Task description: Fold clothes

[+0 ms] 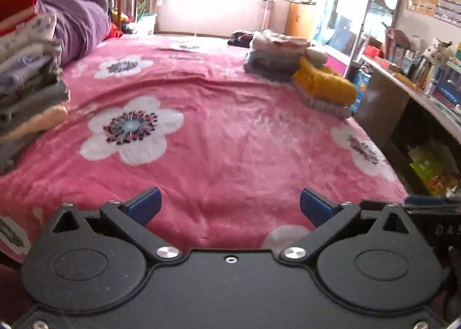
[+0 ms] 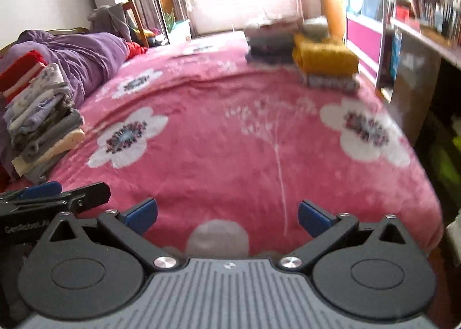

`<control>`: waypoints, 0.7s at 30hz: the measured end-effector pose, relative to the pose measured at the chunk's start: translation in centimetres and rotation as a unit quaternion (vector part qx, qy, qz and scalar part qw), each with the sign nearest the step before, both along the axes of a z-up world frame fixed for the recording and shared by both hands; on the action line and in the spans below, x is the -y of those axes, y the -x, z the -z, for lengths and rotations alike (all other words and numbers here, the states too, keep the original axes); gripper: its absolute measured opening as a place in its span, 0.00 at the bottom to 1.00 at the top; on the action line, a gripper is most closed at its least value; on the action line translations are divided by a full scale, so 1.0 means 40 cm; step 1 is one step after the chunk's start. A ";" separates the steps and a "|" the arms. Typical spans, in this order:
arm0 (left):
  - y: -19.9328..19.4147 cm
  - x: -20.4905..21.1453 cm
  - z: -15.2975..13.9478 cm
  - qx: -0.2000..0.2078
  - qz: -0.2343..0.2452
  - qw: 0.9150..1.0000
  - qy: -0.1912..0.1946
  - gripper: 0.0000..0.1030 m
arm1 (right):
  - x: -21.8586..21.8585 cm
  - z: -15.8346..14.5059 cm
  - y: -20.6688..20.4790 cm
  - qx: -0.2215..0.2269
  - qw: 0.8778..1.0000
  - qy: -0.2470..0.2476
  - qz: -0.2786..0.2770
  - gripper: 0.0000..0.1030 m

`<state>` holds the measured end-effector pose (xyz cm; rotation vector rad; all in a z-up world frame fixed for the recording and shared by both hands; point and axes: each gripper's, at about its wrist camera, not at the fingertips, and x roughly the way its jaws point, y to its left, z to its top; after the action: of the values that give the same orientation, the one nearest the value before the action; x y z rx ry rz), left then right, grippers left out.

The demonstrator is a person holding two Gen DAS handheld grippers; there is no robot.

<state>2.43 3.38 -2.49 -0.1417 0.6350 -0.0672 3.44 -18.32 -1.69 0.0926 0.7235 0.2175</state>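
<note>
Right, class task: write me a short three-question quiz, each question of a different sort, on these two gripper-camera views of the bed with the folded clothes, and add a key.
1. True or false: the left gripper is shut on a garment.
2. Multiple choice: the yellow folded garment lies
A. on the tall stack of folded clothes at the left
B. at the far right of the pink blanket, beside a grey pile
C. in the right gripper
3. Fill in: the blanket is printed with large white ____.

Key: 1 false, both grippers are open and hold nothing; 2 B; 3 flowers.
</note>
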 end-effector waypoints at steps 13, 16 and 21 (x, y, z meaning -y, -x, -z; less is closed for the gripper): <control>0.088 0.025 -0.120 0.021 -0.021 0.999 -0.046 0.99 | -0.006 -0.136 0.085 0.042 0.999 -0.006 -0.002 1.00; 0.093 0.035 -0.134 0.025 -0.013 0.998 -0.055 0.99 | -0.005 -0.151 0.095 0.045 0.999 -0.003 0.005 1.00; 0.103 0.049 -0.158 0.046 -0.016 0.996 -0.071 0.99 | -0.008 -0.160 0.106 0.045 0.999 0.003 0.019 1.00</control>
<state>-1.70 1.44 3.83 -0.0123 0.5442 0.0029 -0.81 -17.99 4.70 0.0895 0.6318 0.1821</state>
